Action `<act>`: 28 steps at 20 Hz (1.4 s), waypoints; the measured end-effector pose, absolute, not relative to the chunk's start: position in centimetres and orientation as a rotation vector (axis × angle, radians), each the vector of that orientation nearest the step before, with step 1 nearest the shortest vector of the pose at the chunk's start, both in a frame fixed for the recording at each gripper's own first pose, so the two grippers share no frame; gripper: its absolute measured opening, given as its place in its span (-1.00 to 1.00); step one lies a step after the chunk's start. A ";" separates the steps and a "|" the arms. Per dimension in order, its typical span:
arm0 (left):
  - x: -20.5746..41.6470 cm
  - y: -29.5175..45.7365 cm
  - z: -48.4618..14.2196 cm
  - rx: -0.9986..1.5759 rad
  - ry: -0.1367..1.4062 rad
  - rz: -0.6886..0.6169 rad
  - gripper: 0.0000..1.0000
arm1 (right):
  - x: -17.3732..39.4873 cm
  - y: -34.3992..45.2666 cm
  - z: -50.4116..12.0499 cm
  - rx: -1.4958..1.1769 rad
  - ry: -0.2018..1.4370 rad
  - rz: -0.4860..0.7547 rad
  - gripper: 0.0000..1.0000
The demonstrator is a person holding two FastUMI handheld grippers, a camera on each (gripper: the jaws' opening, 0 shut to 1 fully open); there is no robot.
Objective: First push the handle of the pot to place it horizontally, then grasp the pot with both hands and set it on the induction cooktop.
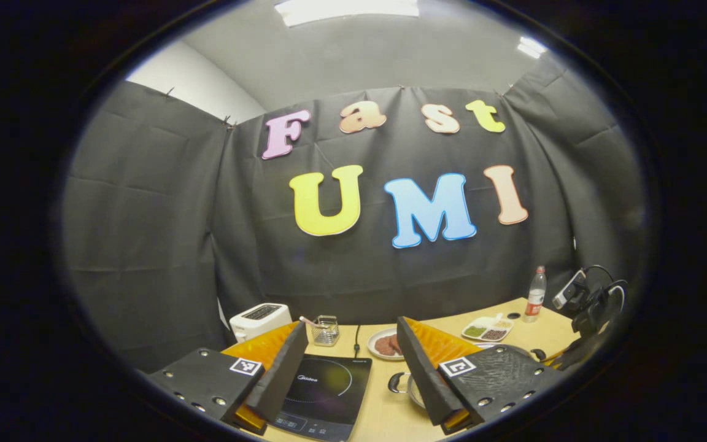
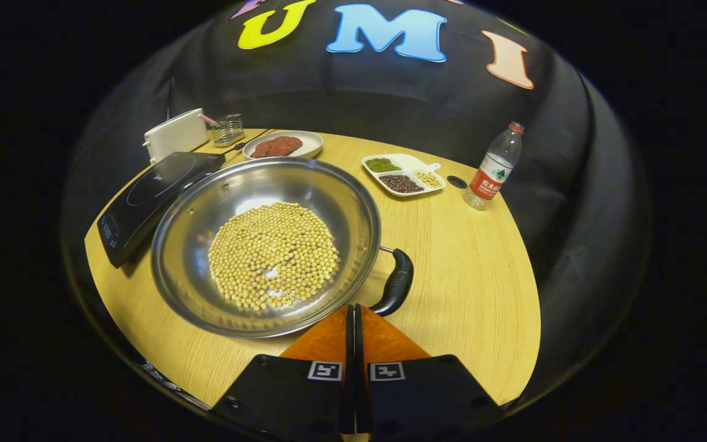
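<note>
Steel pot (image 2: 206, 294), soybeans (image 2: 274, 255) inside

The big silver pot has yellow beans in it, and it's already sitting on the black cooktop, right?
Not quite. The pot does hold yellow beans, but it isn't on the cooktop. The right gripper view shows it resting on the wooden table, beside the cooktop, with the shut right gripper near its black handle.
</note>
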State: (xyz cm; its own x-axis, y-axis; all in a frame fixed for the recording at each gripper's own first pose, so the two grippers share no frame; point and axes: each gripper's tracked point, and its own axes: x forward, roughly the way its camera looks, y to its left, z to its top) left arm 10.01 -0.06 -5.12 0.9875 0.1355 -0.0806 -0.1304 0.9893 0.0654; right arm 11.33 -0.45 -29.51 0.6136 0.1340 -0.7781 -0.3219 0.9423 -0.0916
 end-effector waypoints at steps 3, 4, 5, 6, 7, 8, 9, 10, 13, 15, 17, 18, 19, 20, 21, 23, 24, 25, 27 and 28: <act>10.4 -0.2 -5.9 0.053 0.102 0.137 0.73 | 12.9 -1.2 -29.7 -0.257 0.839 0.229 -0.95; 10.6 -0.2 -6.1 0.054 0.105 0.136 0.73 | 13.3 -1.5 -29.6 -0.258 0.830 0.213 -0.95; 10.8 -0.3 -6.0 0.056 0.106 0.134 0.77 | 13.7 -1.8 -29.6 -0.257 0.821 0.195 -0.95; 10.9 -0.4 -6.1 0.057 0.106 0.131 0.72 | 13.8 -2.1 -29.2 -0.253 0.809 0.182 -0.94; 11.2 -0.5 -6.3 0.060 0.108 0.128 0.72 | 13.7 -2.2 -28.7 -0.244 0.793 0.174 -0.94; 11.5 -0.6 -6.5 0.061 0.111 0.123 0.72 | 13.8 -2.1 -28.2 -0.232 0.770 0.175 -0.94; 11.7 -0.6 -6.7 0.063 0.116 0.120 0.72 | 13.6 -2.0 -27.4 -0.215 0.748 0.178 -0.75; 12.1 -0.4 -7.0 0.065 0.121 0.121 0.73 | 13.5 -2.4 -26.6 -0.209 0.718 0.162 -0.55; 12.9 -0.5 -7.4 0.058 0.123 0.114 0.75 | 13.6 -2.3 -23.9 -0.130 0.610 0.145 1.00; 13.4 -0.8 -8.1 0.054 0.130 0.101 0.73 | 13.8 -2.4 -22.8 -0.086 0.568 0.126 0.96; 14.2 -1.4 -9.0 0.051 0.150 0.075 0.73 | 14.0 -2.3 -21.9 -0.065 0.541 0.119 0.95; 14.6 -1.7 -9.5 0.051 0.164 0.063 0.73 | 14.1 -2.3 -21.6 -0.063 0.533 0.121 0.95; 15.0 -1.8 -10.4 0.054 0.179 0.056 0.73 | 14.3 -2.2 -21.5 -0.063 0.527 0.126 0.96; 15.4 -2.1 -11.0 0.058 0.191 0.046 0.79 | 14.4 -2.1 -21.5 -0.067 0.526 0.129 0.96; 15.8 -2.5 -11.8 0.060 0.207 0.034 0.79 | 14.5 -2.2 -21.8 -0.073 0.531 0.131 0.95; 16.8 -3.3 -13.5 0.055 0.239 0.008 0.78 | 14.5 -2.2 -22.6 -0.085 0.555 0.133 0.96; 17.2 -3.7 -14.3 0.051 0.258 -0.002 0.84 | 14.5 -2.2 -22.7 -0.088 0.558 0.134 0.95; 17.5 -3.8 -15.4 0.049 0.280 -0.009 0.79 | 14.7 -2.2 -22.7 -0.093 0.557 0.135 0.96; 18.1 -4.3 -17.5 0.040 0.328 -0.023 0.73 | 14.9 -2.2 -23.3 -0.103 0.564 0.138 0.95; 18.5 -4.6 -18.5 0.036 0.350 -0.032 0.80 | 15.0 -2.2 -23.5 -0.104 0.570 0.139 0.95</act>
